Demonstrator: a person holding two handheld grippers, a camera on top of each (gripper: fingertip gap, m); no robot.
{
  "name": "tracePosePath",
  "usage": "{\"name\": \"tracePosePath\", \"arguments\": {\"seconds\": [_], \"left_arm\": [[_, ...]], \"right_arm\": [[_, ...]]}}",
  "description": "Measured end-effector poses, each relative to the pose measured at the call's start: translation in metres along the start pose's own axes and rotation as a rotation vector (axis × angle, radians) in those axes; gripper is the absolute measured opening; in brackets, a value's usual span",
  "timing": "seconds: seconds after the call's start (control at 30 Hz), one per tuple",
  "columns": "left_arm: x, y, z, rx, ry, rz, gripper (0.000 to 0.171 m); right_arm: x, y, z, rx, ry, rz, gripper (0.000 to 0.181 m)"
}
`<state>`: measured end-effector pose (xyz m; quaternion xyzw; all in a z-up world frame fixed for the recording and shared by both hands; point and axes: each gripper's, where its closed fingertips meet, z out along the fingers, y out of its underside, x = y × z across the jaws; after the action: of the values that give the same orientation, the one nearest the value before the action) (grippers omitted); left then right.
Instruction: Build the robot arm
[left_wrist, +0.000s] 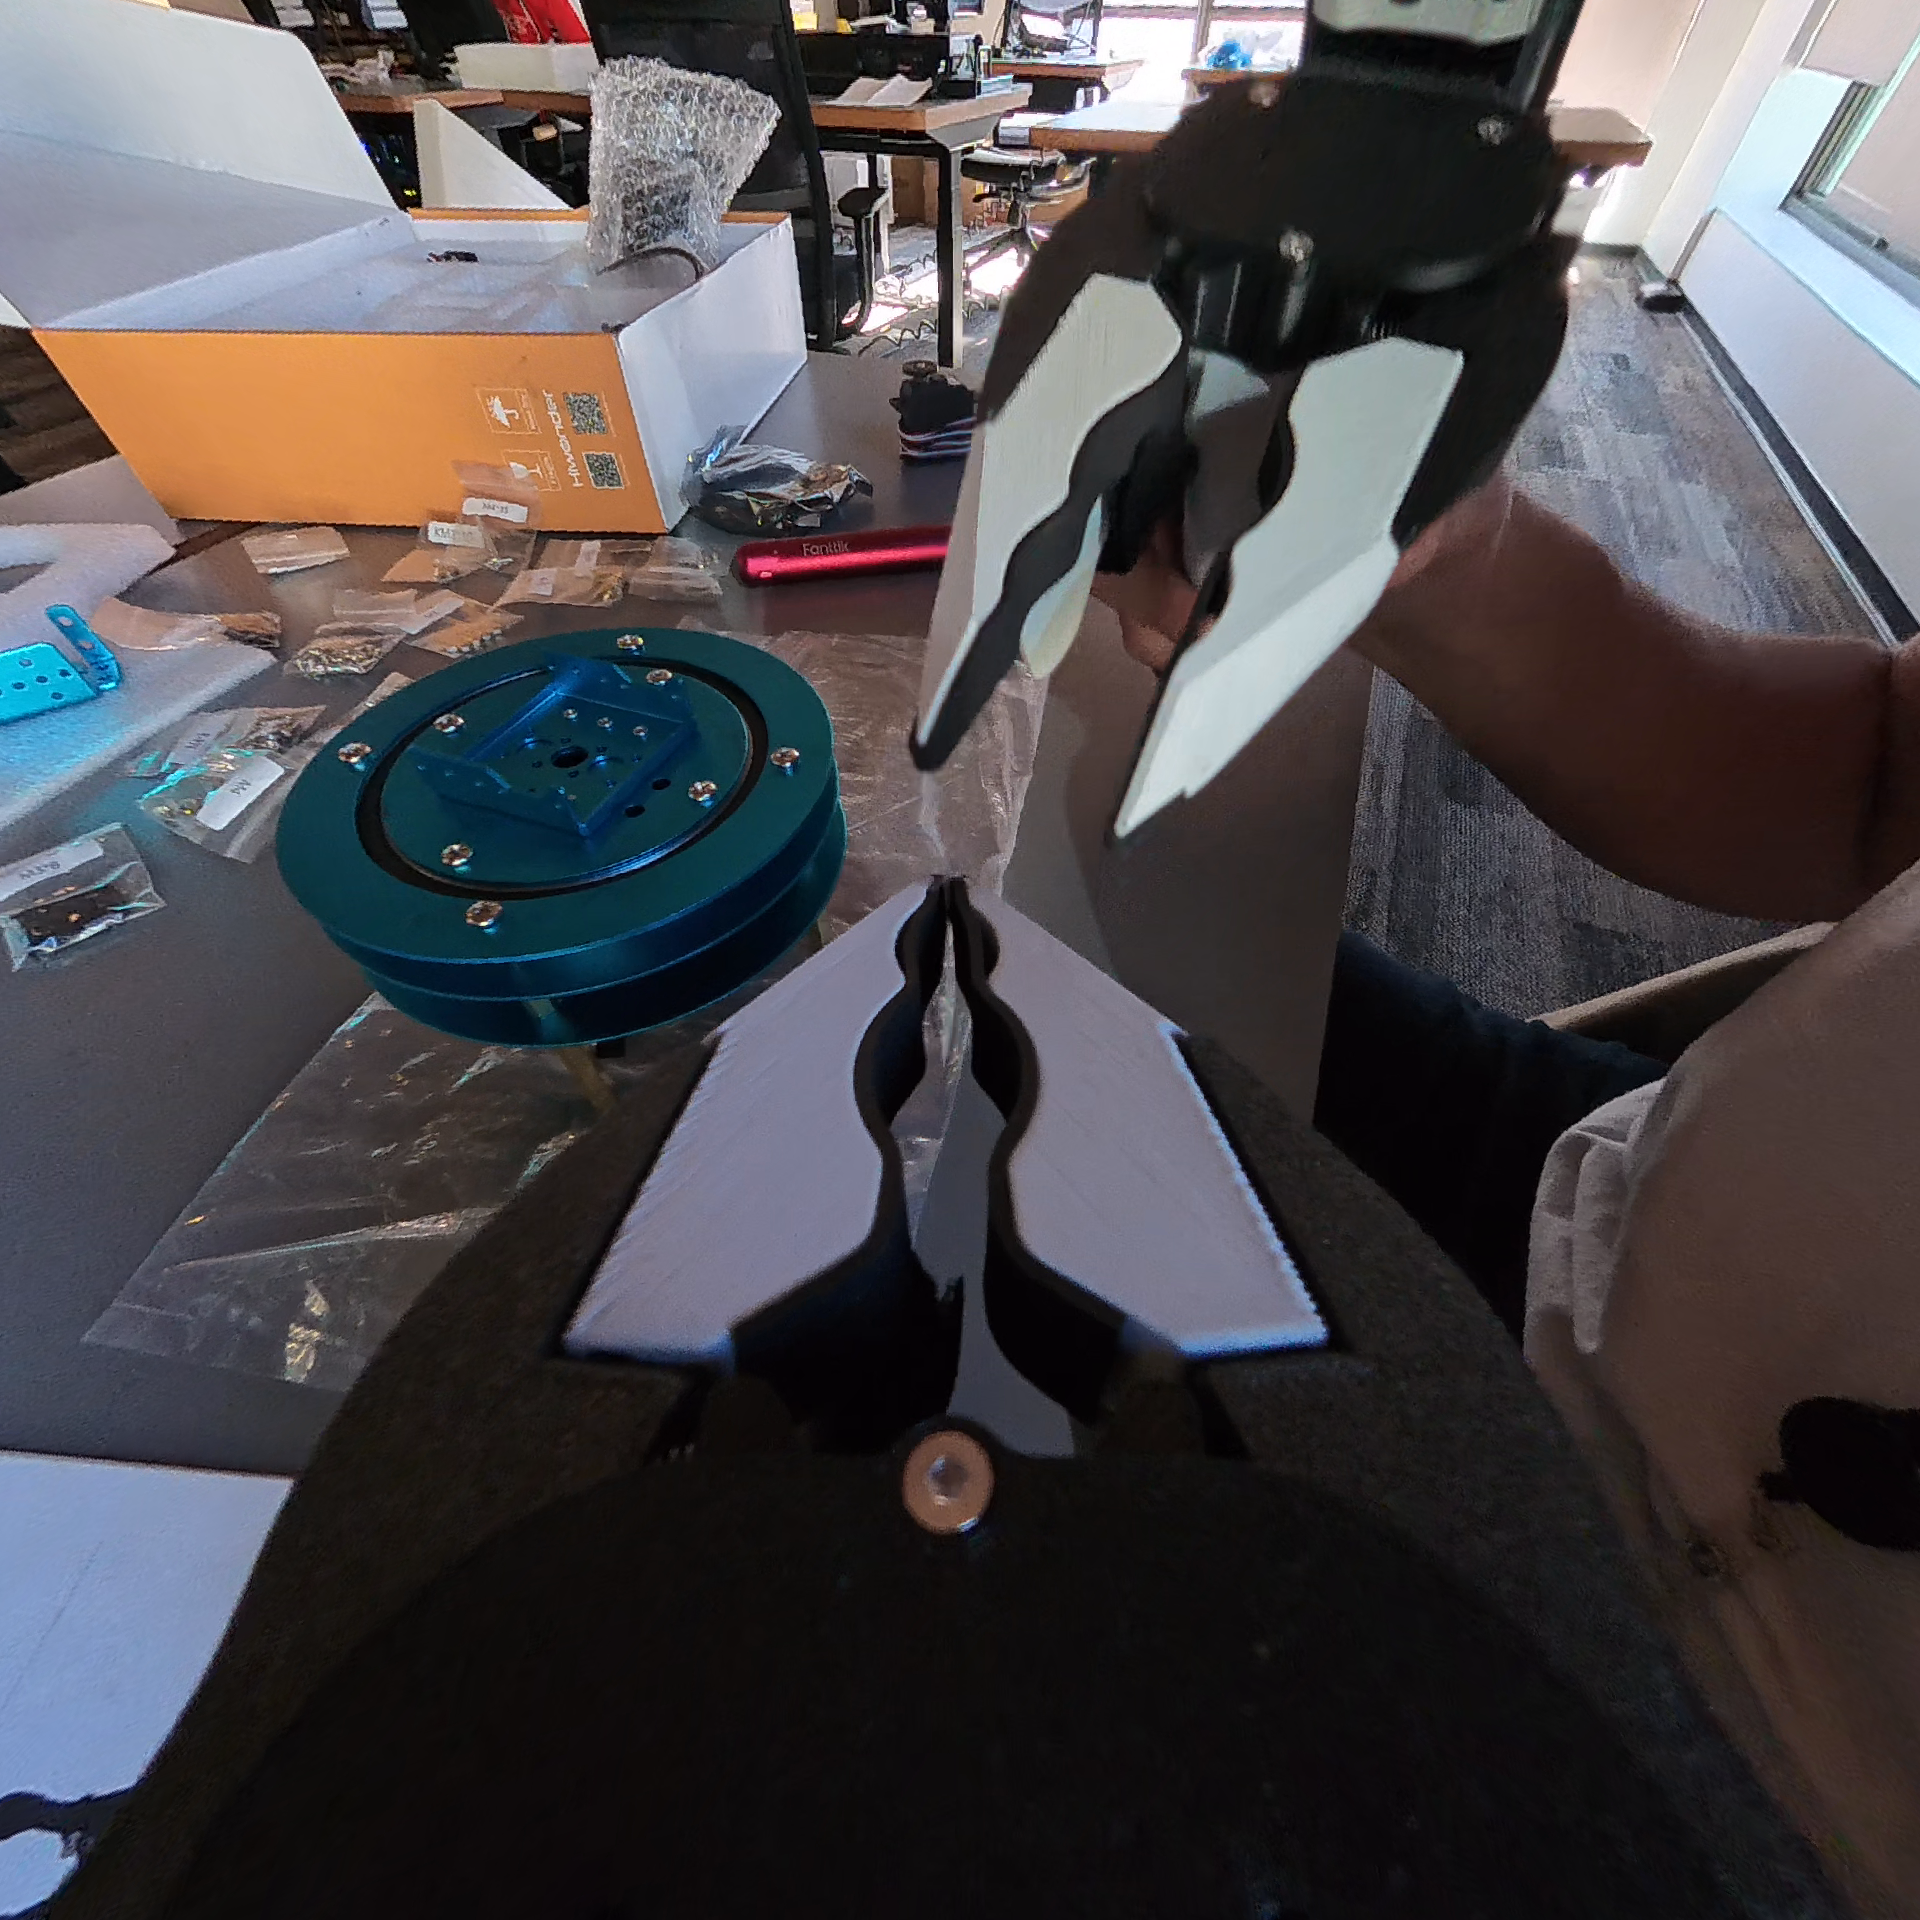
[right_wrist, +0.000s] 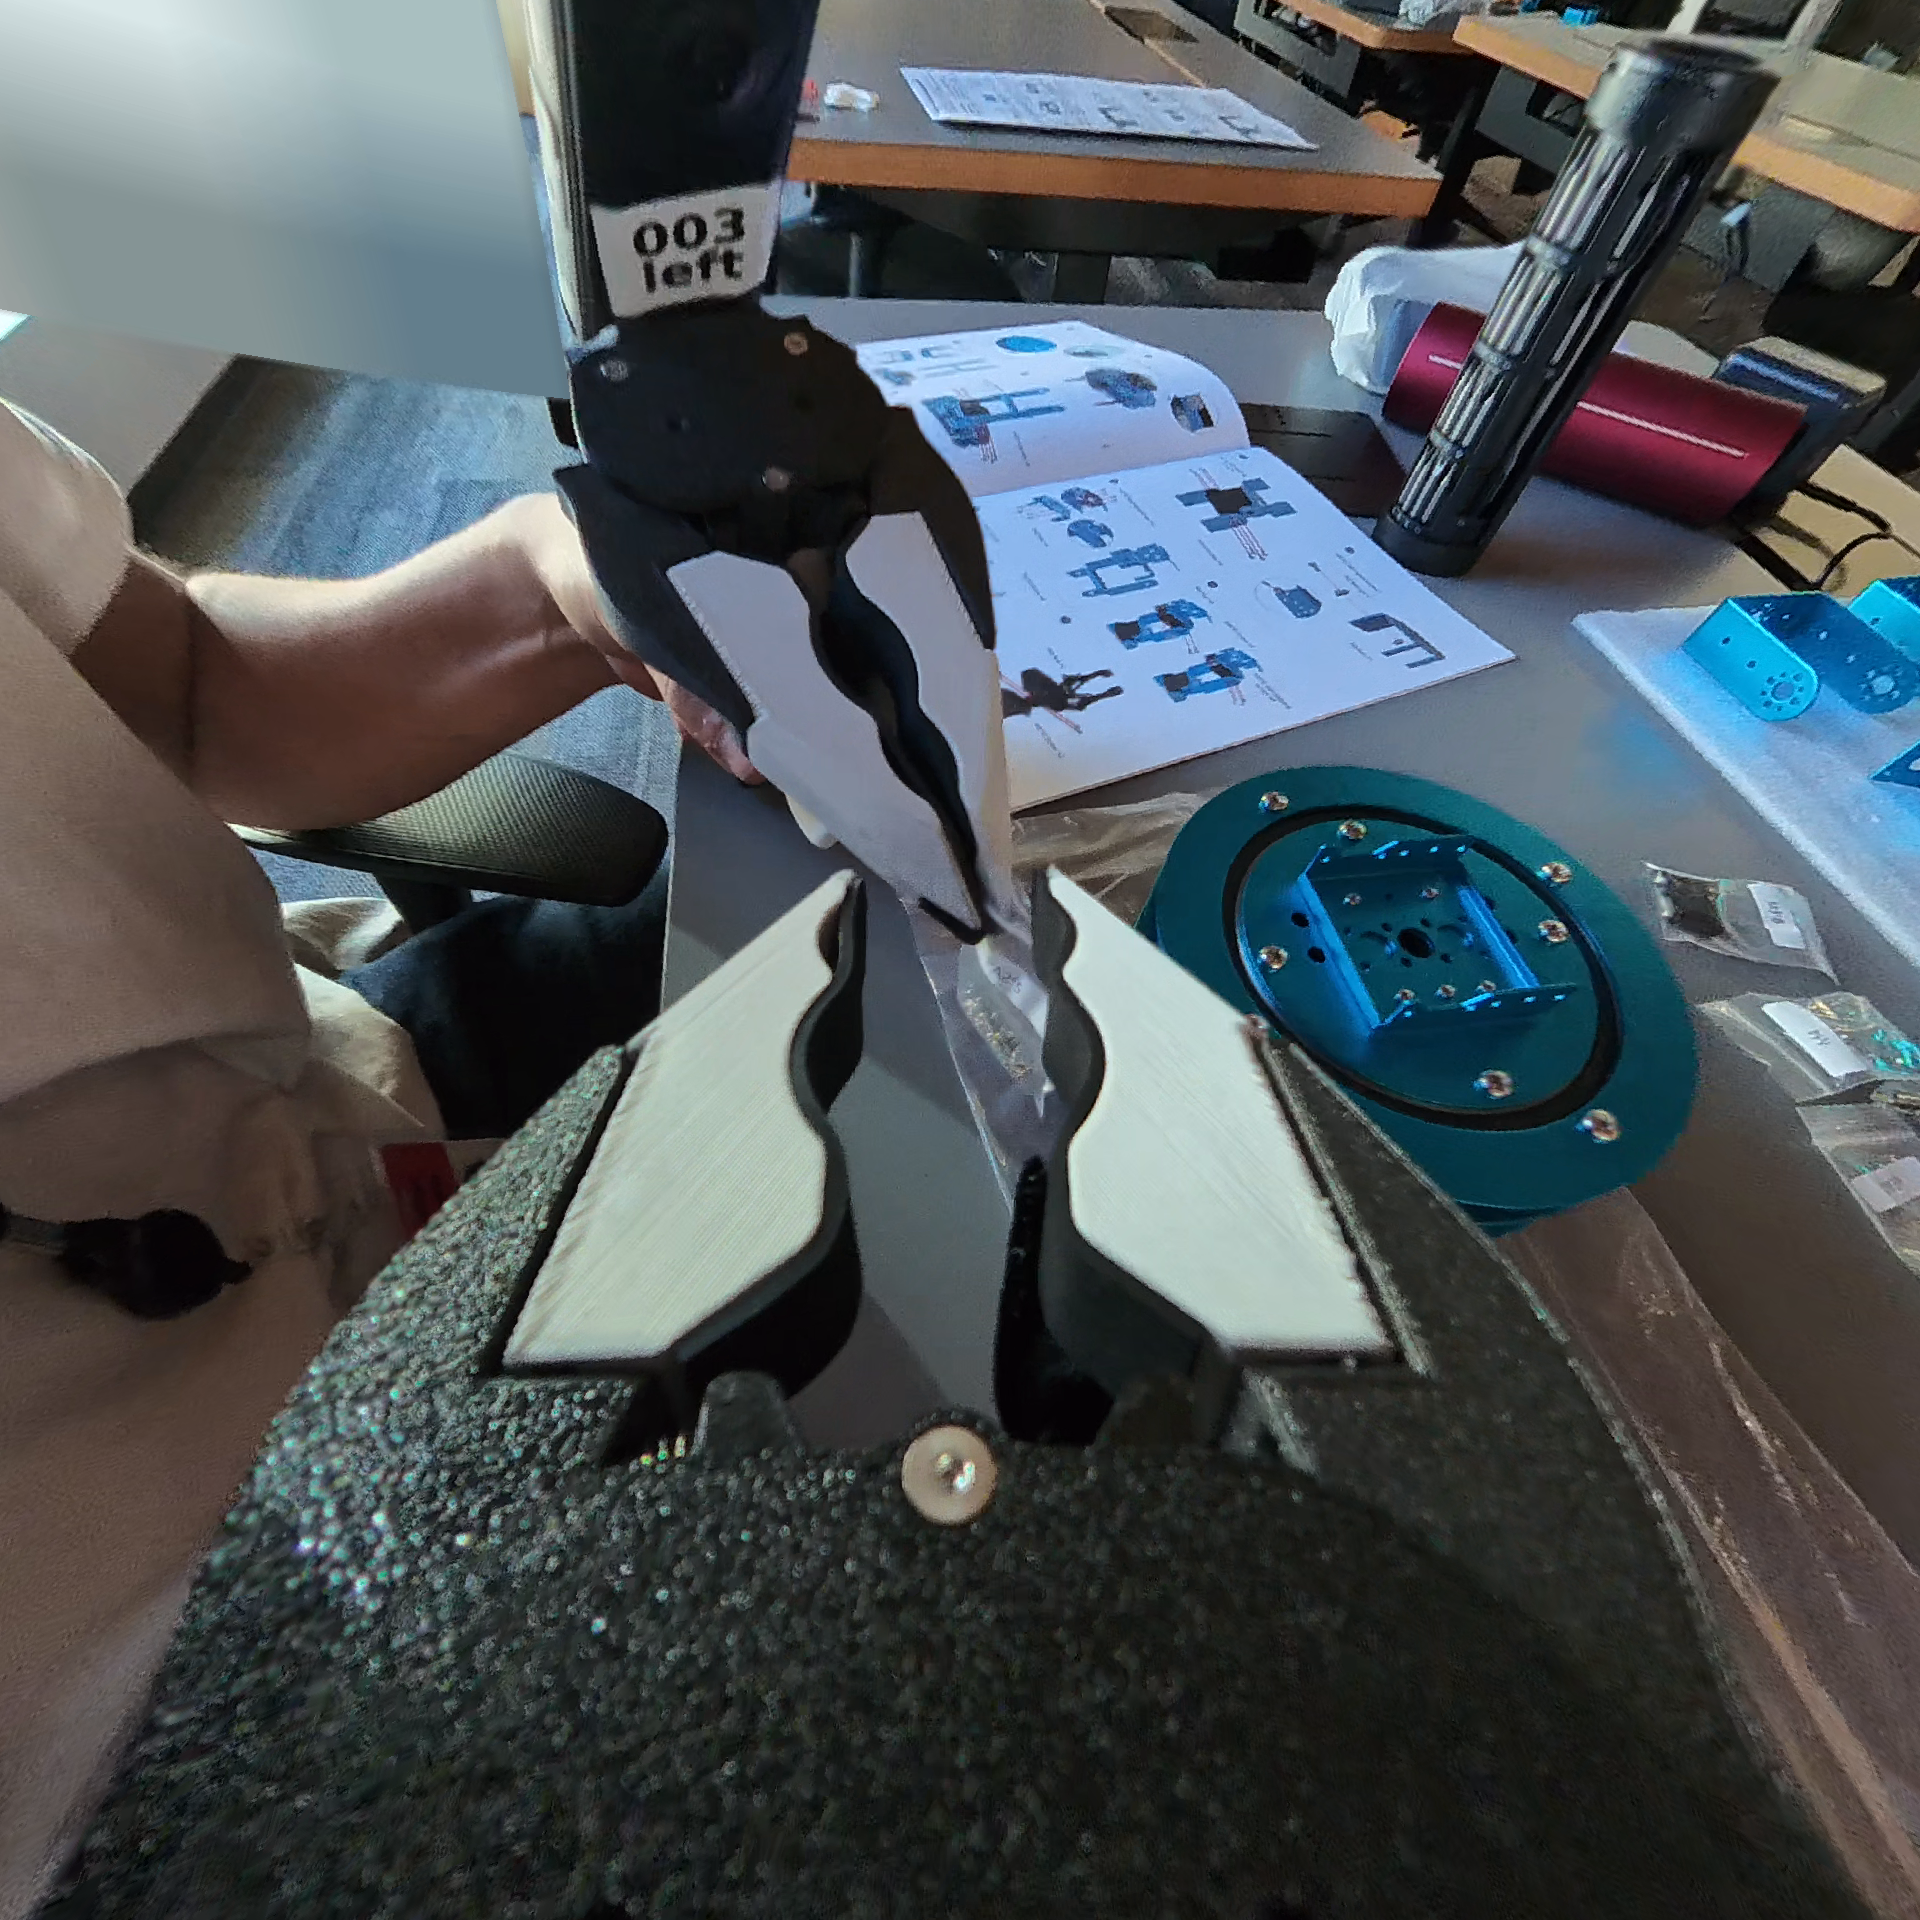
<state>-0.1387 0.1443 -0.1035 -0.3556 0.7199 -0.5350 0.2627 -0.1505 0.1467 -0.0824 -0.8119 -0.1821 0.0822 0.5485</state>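
Here, in the left wrist view, we see the left gripper (left_wrist: 948, 888) with its jaws pressed together on a small clear plastic bag (left_wrist: 940, 1023), which is pinched between the white fingers above the grey desk (left_wrist: 156, 1143). The right gripper (left_wrist: 1023, 795) hangs just beyond it, jaws parted at a moderate width, carried by a hand (left_wrist: 1153, 613). Left of the jaws stands a round teal metal turntable base (left_wrist: 561, 821) bearing a blue metal bracket (left_wrist: 556, 758) at its centre. A larger sheet of clear plastic wrap (left_wrist: 343, 1174) lies under and before it. Farther back we note many small clear bags of screws (left_wrist: 343, 655), a red cylindrical tool (left_wrist: 842, 556) and an open orange-and-white cardboard box (left_wrist: 416, 416).

In the right wrist view, the right gripper (right_wrist: 951, 883) stands with its jaws apart and nothing between them. The left gripper (right_wrist: 971, 920) points down toward it, fingers closed on the top edge of the clear plastic bag (right_wrist: 997, 1023); the bag hangs into the gap beside the inner face of the right-hand finger, and we cannot tell whether it touches. The teal base (right_wrist: 1455, 1039) lies just right of the jaws. An open illustrated booklet (right_wrist: 1195, 582) rests behind it, with a black cylindrical holder (right_wrist: 1558, 312) upright near a dark red case (right_wrist: 1600, 436).
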Motion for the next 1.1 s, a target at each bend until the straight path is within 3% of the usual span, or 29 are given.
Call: {"name": "tracePosePath", "arguments": {"seconds": [0.23,0.37,1.1], "left_arm": [[0.006,0.0,0.0,-0.001,0.004,0.077,0.0],[0.013,0.0,0.001,-0.004,0.024,0.1,0.0],[0.022,0.002,0.003,-0.018,0.07,0.129,0.0]], "right_arm": [[0.015,-0.01,-0.01,-0.035,-0.034,0.036,0.024],[0.013,0.0,-0.004,-0.104,-0.11,0.04,0.028],[0.018,0.014,-0.001,-0.206,-0.147,-0.017,0.028]]}}
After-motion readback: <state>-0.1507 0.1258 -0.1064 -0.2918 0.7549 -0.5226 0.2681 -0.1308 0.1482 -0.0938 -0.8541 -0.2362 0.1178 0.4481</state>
